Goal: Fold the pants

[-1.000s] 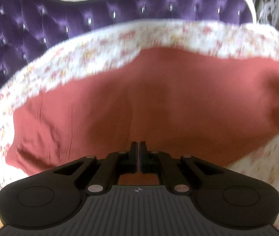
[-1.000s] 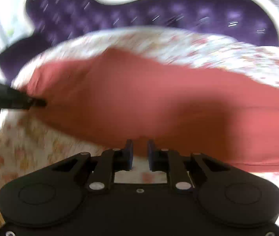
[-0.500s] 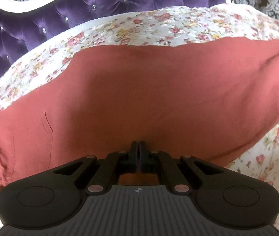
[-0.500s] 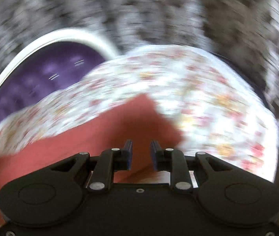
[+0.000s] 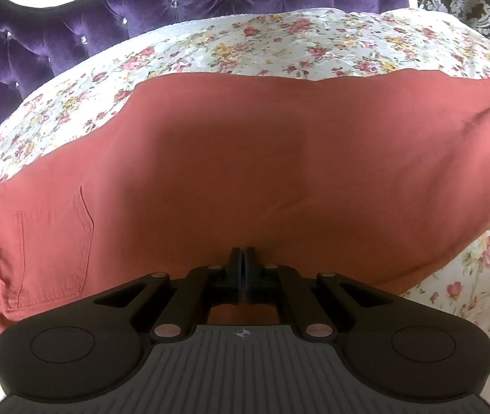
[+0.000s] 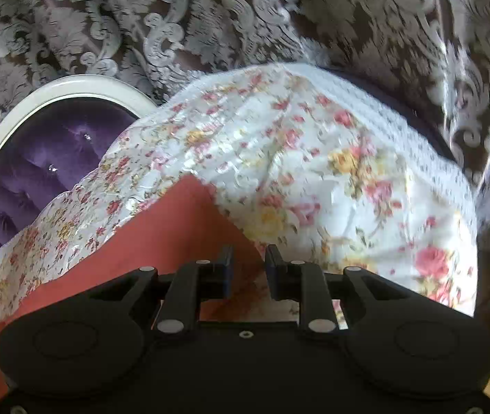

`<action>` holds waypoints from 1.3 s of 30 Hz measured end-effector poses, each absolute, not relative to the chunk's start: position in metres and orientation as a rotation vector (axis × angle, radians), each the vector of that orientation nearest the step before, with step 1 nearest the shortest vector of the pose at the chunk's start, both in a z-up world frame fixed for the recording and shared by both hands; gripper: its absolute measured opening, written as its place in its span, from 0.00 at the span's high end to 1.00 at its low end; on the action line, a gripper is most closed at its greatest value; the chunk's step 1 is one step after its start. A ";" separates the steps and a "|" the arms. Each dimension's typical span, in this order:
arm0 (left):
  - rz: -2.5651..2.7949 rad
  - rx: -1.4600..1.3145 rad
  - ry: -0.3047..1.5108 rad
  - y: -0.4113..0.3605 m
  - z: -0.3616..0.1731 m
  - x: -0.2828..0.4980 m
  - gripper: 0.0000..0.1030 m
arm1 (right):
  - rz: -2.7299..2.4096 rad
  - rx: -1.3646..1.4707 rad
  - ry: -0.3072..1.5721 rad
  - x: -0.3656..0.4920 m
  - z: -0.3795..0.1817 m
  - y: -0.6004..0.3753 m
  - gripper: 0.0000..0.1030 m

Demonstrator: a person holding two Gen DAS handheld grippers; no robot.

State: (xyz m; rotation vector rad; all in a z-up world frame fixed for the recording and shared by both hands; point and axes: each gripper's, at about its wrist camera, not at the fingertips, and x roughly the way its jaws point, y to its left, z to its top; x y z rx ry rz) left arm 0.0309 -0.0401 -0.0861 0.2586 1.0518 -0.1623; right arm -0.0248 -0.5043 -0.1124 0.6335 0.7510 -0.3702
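**Inspector:** As the left wrist view shows it, the pants point(image 5: 262, 179) lie spread on the floral bedspread point(image 5: 279, 48), running from 9 o'clock to 3 o'clock across the frame. A back pocket point(image 5: 51, 245) sits at 8 o'clock, which puts the waist end at the left. The cloth reads as one broad flat band, so I judge the legs are laid one over the other; the lengthwise fold appears made.

**Clerk:** And the left gripper?

**Inspector:** The left gripper point(image 5: 243, 269) has its fingers pressed together at the near hem at 6 o'clock. Whether a pinch of cloth sits between them, I cannot tell; the tips meet right at the fabric edge. The purple tufted headboard point(image 5: 141, 10) stands behind at 11 o'clock.

**Clerk:** The right wrist view?

**Inspector:** Somewhat blurred. One end corner of the pants point(image 6: 182, 220) points toward 12 o'clock, on the same bedspread point(image 6: 331, 172). The right gripper point(image 6: 247, 269) has its fingers parted, with pants cloth showing in the gap at 6 o'clock, nothing clamped. Patterned curtain point(image 6: 210, 17) fills the top.

**Clerk:** What remains?

**Inspector:** In my judgement, the crosswise folds: bringing this end over toward the waist. No such fold is visible yet.
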 end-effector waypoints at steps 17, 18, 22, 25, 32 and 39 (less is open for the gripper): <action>-0.232 0.280 1.092 -0.033 -0.082 0.033 0.97 | -0.315 0.714 0.785 -0.057 -0.113 -0.511 0.73; -0.235 0.285 1.092 -0.033 -0.082 0.032 0.97 | -0.297 0.741 0.770 -0.060 -0.113 -0.513 0.68; -0.243 0.308 1.087 -0.032 -0.083 0.028 0.96 | -0.238 0.826 0.776 -0.062 -0.124 -0.512 0.58; -0.253 0.319 1.087 -0.031 -0.082 0.027 0.96 | -0.237 0.869 0.766 -0.058 -0.135 -0.513 0.58; -0.262 0.316 1.085 -0.029 -0.082 0.027 0.96 | -0.170 0.940 0.714 -0.023 -0.146 -0.523 0.58; -0.247 0.310 1.084 -0.040 -0.066 0.029 0.97 | -0.152 0.770 0.704 -0.010 -0.129 -0.514 0.80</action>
